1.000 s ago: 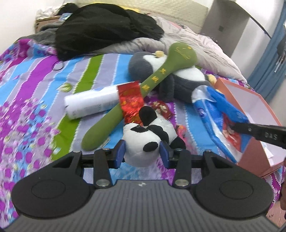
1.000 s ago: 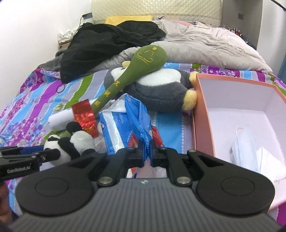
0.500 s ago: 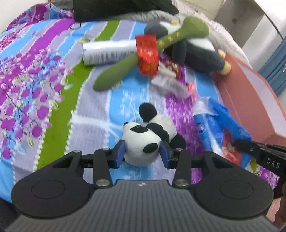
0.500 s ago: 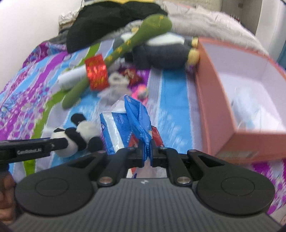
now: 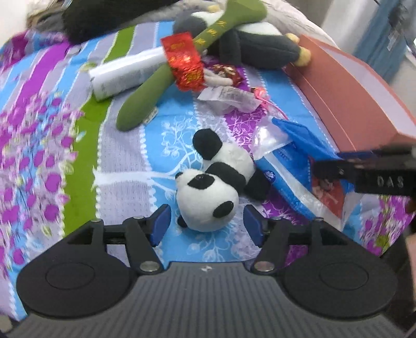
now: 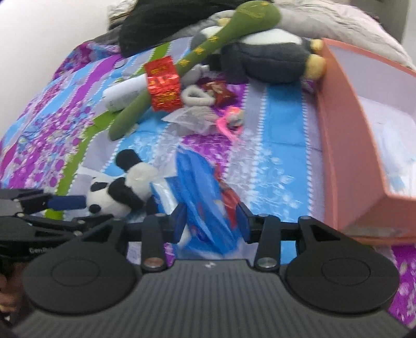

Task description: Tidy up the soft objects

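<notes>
A small black-and-white panda plush lies on the patterned bedspread, its head between the open fingers of my left gripper, which do not touch it. It also shows in the right wrist view. A blue plastic packet lies on the bed between the open fingers of my right gripper; it shows beside the panda in the left wrist view. A long green plush with a red wrapper lies across a grey penguin plush.
An open pink box stands to the right, with white items inside. A white roll, crumpled wrappers and a pink trinket lie mid-bed. Black clothing and a grey quilt lie at the back.
Both grippers have opened. The panda and the blue packet, held before, now lie on the bedspread nearer the front, away from the other toys.
</notes>
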`<action>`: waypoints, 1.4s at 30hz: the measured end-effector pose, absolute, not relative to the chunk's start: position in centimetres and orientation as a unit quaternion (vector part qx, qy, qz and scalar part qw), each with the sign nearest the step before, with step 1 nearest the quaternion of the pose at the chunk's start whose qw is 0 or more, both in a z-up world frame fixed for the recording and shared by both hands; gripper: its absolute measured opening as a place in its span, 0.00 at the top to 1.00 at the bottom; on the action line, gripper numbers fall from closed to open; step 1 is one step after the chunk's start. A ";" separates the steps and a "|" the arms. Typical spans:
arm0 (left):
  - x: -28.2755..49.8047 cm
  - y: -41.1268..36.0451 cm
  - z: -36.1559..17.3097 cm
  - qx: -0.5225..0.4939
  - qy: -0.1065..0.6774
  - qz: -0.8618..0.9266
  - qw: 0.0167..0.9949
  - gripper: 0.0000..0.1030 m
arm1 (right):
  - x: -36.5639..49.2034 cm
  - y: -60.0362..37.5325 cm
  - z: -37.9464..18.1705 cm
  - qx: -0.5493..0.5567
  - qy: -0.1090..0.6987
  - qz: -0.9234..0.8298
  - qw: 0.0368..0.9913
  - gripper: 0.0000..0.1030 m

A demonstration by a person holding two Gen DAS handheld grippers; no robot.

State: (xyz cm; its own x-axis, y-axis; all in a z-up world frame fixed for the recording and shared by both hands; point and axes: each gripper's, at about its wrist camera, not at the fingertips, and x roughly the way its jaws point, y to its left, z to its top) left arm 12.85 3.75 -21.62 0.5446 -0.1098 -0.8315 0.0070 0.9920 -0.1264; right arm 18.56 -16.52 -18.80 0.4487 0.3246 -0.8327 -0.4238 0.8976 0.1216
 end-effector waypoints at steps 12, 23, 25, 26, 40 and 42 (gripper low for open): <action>13.9 2.8 -21.9 0.022 0.452 -0.057 0.890 0.32 | 19.5 -15.8 -20.3 -0.079 0.490 0.211 0.842 0.85; 14.2 1.2 -22.0 0.045 0.433 -0.051 0.899 0.41 | 20.0 -17.8 -20.0 -0.047 0.491 0.164 0.854 0.86; 14.0 1.3 -21.8 0.027 0.435 -0.042 0.899 0.42 | 19.9 -18.0 -19.8 -0.039 0.489 0.158 0.857 0.86; 13.9 1.4 -21.6 0.012 0.437 -0.038 0.898 0.42 | 19.8 -18.2 -19.7 -0.035 0.488 0.155 0.858 0.86; 11.5 2.1 -14.5 -0.107 0.409 0.009 0.906 0.42 | 17.6 -19.5 -13.3 0.008 0.429 0.142 0.892 0.86; 11.2 2.1 -12.8 -0.110 0.396 0.008 0.912 0.42 | 17.3 -19.7 -11.8 0.010 0.414 0.145 0.899 0.86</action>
State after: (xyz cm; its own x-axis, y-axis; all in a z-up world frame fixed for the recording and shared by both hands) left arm 11.23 2.07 -12.82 0.6870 -0.0733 -0.7229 -0.1014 0.9755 -0.1953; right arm 17.31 -19.70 -11.83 0.6150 0.2684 -0.7415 -0.2517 0.9579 0.1380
